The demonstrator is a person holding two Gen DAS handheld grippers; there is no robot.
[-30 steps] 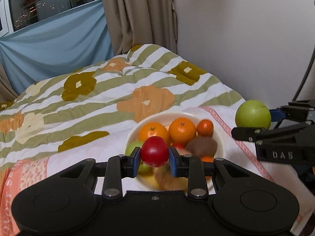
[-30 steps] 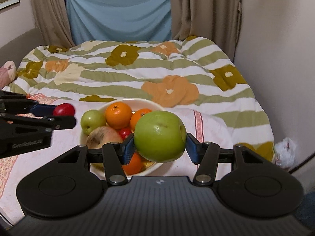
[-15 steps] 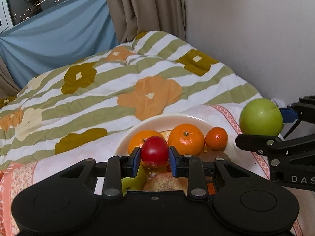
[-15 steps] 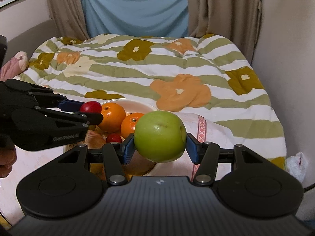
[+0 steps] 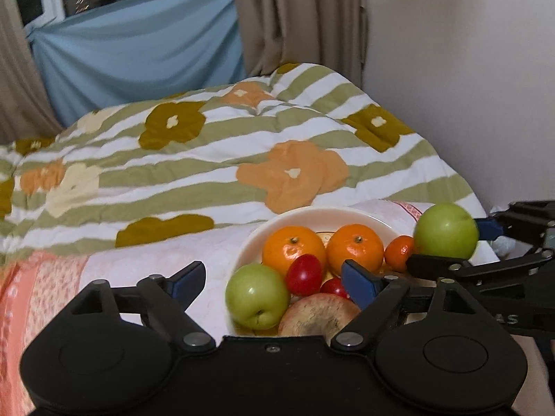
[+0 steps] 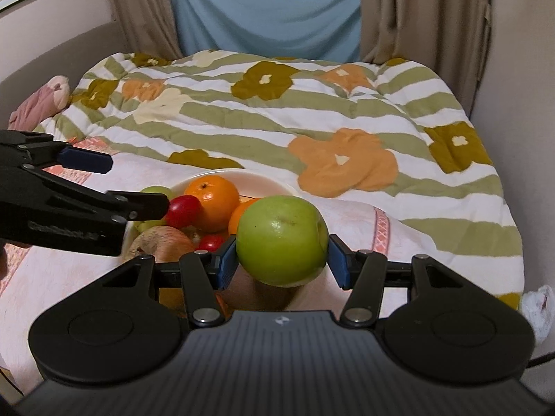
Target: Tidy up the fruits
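A white bowl on a pink cloth holds two oranges, a small tangerine, a green apple, a brownish fruit and small red fruits. My left gripper hangs over the bowl's near side, its jaws opening wide. A red fruit lies loose among the others between them, touched by neither pad. My right gripper is shut on a large green apple, just right of the bowl's rim.
The bowl's pink cloth lies on a bed under a green-striped flowered quilt. A wall runs close along the right. Curtains and blue fabric hang behind. A pink soft item lies far left, a white bag low right.
My left jaws went from shut on the red fruit to wide open, and the fruit now lies in the bowl. The right gripper brought its green apple closer to the bowl.
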